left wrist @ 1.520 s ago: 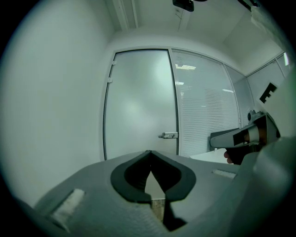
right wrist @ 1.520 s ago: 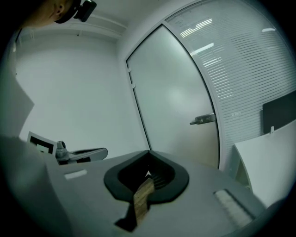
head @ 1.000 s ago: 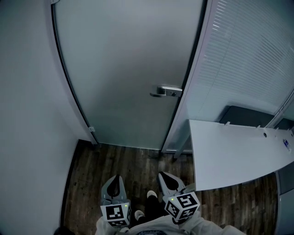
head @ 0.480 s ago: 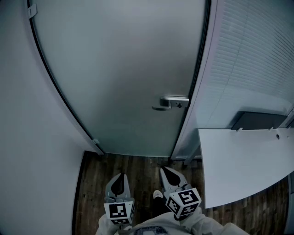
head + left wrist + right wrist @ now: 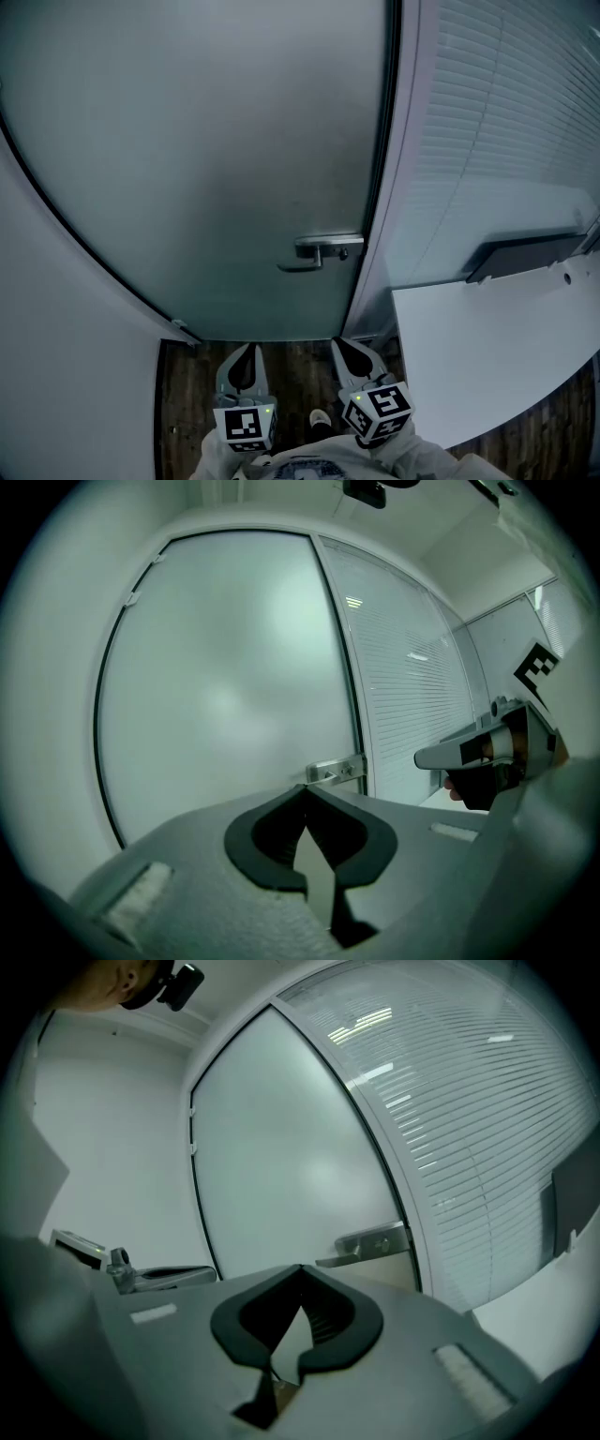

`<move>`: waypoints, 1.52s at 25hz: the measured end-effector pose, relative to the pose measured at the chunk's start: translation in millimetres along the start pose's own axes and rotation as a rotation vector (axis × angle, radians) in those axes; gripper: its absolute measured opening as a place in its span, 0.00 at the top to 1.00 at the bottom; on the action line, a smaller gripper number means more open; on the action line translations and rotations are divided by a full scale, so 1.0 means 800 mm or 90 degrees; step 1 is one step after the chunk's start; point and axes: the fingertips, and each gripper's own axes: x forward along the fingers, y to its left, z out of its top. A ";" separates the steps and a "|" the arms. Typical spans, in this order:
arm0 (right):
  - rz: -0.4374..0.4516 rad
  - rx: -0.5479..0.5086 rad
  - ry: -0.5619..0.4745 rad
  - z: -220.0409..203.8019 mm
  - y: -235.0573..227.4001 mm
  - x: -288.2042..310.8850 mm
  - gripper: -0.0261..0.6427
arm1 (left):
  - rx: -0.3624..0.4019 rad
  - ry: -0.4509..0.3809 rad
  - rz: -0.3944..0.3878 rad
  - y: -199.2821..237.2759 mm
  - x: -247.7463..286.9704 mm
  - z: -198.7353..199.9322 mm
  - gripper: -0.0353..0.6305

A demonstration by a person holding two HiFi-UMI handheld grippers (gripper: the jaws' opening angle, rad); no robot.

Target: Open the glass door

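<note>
The frosted glass door fills most of the head view. It is shut in its frame, its top and left side run out of the picture, and nothing shows through the pane. To its right stands a wall of slatted blinds, also cut off at the top. Lower right is a white table whose far end leaves the frame. A dark panel sits behind it, only partly seen and too dim to name. A plain white wall closes the left side, and a strip of dark wood floor shows at the foot of the door.

Down at the bottom edge, the left gripper and right gripper sit side by side, both pointing at the door and well short of it. Each gripper's own view shows the jaw tips pressed together with nothing between them. Their marker cubes are partly clipped by the frame.

The metal door handle is on the door's right edge, its lever pointing left, above and ahead of the right gripper. Its lock detail is too murky to read. A bit of shoe peeks out between the grippers.
</note>
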 end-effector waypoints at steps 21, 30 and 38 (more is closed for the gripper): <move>-0.110 0.005 -0.006 0.031 -0.040 0.070 0.95 | 0.188 -0.028 -0.094 0.008 0.145 0.009 0.71; -0.172 0.011 -0.010 0.022 -0.064 0.063 0.95 | 0.513 -0.027 -0.107 -0.013 0.200 -0.026 0.57; -0.183 0.010 -0.006 0.035 -0.056 0.057 0.95 | 0.666 -0.028 -0.100 -0.012 0.241 -0.029 0.57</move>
